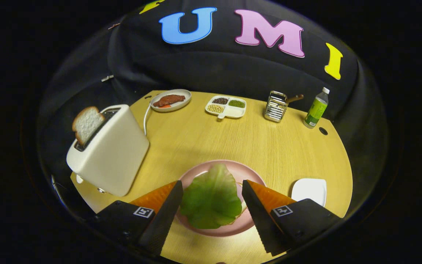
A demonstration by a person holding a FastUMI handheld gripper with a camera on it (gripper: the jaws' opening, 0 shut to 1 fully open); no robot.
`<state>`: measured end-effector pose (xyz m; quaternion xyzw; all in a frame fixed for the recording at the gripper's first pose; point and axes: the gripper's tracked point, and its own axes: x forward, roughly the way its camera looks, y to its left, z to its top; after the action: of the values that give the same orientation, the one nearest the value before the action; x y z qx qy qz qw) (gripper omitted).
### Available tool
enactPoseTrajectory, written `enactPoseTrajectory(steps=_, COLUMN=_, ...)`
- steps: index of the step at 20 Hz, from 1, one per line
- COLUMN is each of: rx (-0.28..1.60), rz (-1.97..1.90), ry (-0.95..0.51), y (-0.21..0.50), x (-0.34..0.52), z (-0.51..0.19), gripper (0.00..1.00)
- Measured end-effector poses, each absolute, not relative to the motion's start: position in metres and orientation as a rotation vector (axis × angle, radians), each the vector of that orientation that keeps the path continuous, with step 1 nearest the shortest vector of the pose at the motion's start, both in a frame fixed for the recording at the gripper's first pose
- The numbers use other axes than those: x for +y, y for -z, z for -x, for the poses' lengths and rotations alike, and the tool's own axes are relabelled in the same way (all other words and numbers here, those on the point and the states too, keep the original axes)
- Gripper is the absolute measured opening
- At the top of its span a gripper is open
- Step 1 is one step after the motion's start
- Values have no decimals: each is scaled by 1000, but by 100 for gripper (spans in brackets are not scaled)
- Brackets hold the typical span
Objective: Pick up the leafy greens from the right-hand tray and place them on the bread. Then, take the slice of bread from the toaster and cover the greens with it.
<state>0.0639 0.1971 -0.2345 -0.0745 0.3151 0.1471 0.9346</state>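
Observation:
A green leafy piece [211, 198] lies on a pink plate [249, 176] and covers a slice of bread, of which only a thin pale edge [243, 208] peeks out. My gripper [211, 183] hangs just above the plate and is open, with one finger on each side of the leaf and close to its edges. Left of the fingers stands a cream toaster [114, 154]. A slice of bread [86, 124] sticks up out of its slot. Right of the plate sits a white tray [309, 190], bare.
On the far side of the wooden table [203, 139] are a plate of meat [170, 99], a divided dish of beans [226, 106], a metal rack [276, 106] and a green bottle [316, 109]. The toaster's cord [145, 117] runs back along the table.

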Motion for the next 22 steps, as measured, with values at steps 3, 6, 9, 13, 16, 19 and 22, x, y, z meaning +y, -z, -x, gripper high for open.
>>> enactPoseTrajectory(steps=3, rx=539, rz=145, ry=-371, y=188, x=230, z=-61, gripper=99)
enactPoseTrajectory(steps=6, rx=457, rz=151, ry=-465, y=150, x=272, z=-55, gripper=99)
enactPoseTrajectory(steps=9, rx=414, rz=129, ry=-553, y=124, x=318, z=-47, gripper=99)
enactPoseTrajectory(steps=13, rx=401, rz=145, ry=-648, y=116, x=371, z=-34, gripper=99)
enactPoseTrajectory(steps=16, rx=424, rz=150, ry=-706, y=125, x=409, z=-29, gripper=99)
enactPoseTrajectory(steps=19, rx=430, rz=167, ry=-741, y=132, x=442, z=-28, gripper=99)
enactPoseTrajectory(steps=22, rx=445, rz=183, ry=-762, y=144, x=472, z=-28, gripper=99)
